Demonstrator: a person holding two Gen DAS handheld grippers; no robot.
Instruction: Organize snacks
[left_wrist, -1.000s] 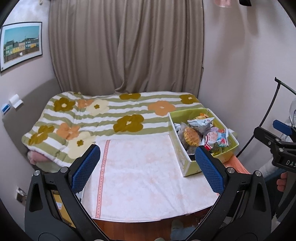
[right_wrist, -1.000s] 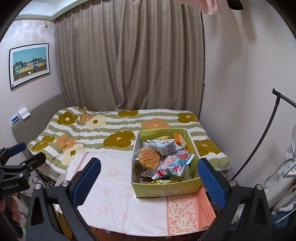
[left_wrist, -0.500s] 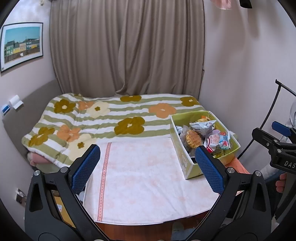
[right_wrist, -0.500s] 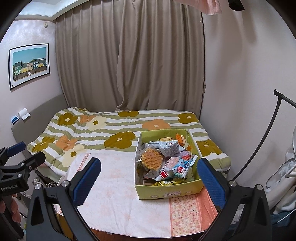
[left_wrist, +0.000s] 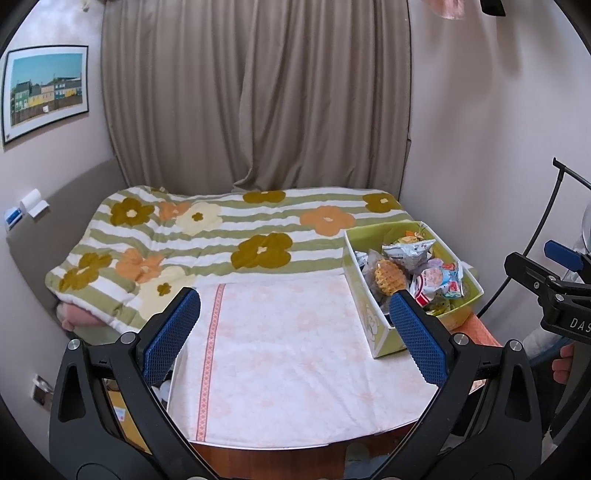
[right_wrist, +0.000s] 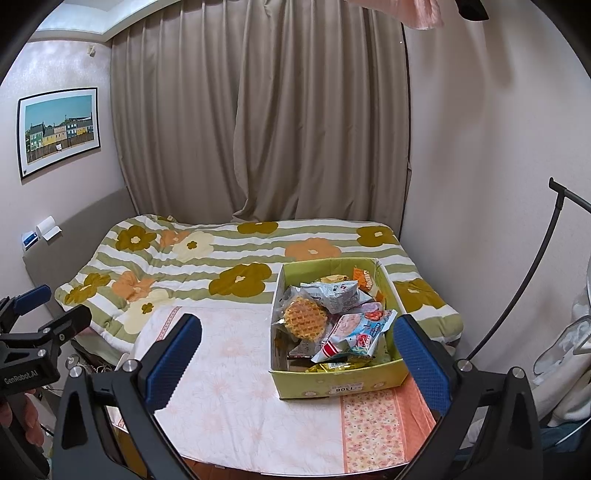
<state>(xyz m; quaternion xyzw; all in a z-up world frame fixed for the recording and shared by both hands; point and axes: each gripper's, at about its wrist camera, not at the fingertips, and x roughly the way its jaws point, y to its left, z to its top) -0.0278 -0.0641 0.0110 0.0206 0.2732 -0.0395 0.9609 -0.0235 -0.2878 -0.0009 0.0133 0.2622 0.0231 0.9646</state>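
Now — one snack box (right_wrist: 334, 384) | one waffle pack (right_wrist: 304, 318) | two grippers (left_wrist: 295, 334) (right_wrist: 297, 347), fingers spread wide, holding nothing

The box (right_wrist: 334, 384) is light green, with a white label on its front. Inside, one snack is a golden waffle (right_wrist: 305, 319) with a grid pattern, and one packet (right_wrist: 360, 330) is pale blue, pink and red. The cloth (right_wrist: 236, 373) on the desk is white with faint peach flowers; its right strip (right_wrist: 371, 428) is orange with small flowers. The bed cover (right_wrist: 236, 258) has green and white stripes with brown, orange and cream flowers. The curtain (right_wrist: 258, 110) is plain beige. The fingers (right_wrist: 173, 358) have blue pads on black arms.
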